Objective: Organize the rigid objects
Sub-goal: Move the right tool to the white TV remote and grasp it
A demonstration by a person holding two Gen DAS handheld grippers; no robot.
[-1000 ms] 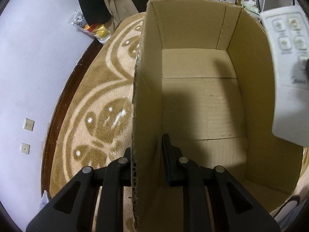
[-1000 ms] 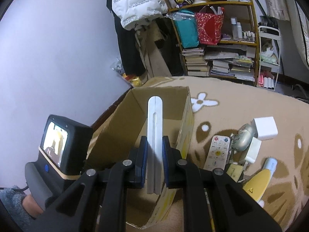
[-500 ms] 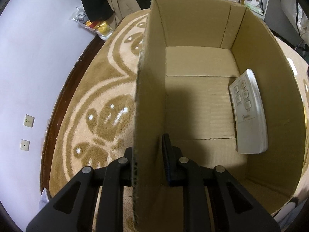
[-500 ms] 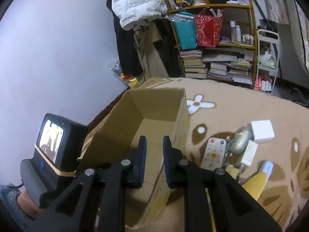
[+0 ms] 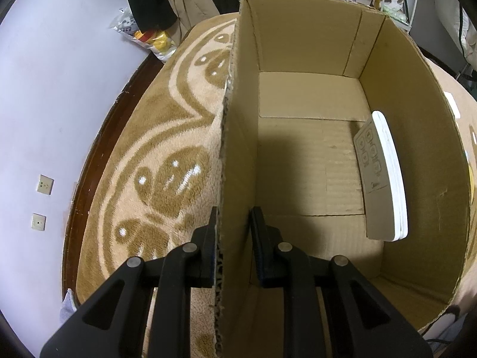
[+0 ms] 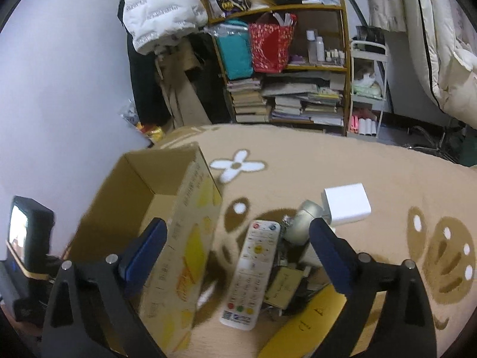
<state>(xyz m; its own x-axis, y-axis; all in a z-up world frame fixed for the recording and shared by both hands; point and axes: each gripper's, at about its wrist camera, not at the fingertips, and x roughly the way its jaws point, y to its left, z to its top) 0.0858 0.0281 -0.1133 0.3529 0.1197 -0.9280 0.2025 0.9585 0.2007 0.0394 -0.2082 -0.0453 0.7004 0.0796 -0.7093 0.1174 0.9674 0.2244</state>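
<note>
Your left tool (image 5: 232, 232) is pointing steeply down and it's clamped on the near side wall of the cardboard box (image 5: 310, 155), one finger outside over the rug (image 5: 167, 155) and the other inside. Just one thing sits in the box: a white remote (image 5: 383, 179), ahead and to the right of that tool, leaning on its edge against the far-right wall. Your right tool (image 6: 238, 253) is angled down toward the floor, jaws spreading wide with nothing gripped between them; the left finger (image 6: 143, 253) sits over the box opening, the right one (image 6: 331, 256) over the pile on the rug. Count-wise near that tool: one long white remote with coloured buttons (image 6: 253, 271) lying right between the fingers, one silver rounded gadget (image 6: 304, 223) just ahead, one white block (image 6: 347, 204) beyond it to the right, one small tan card-like box (image 6: 283, 286), and a yellow piece (image 6: 307, 325) at the bottom, partly hidden. One box total, sitting to the left of the pile.
</note>
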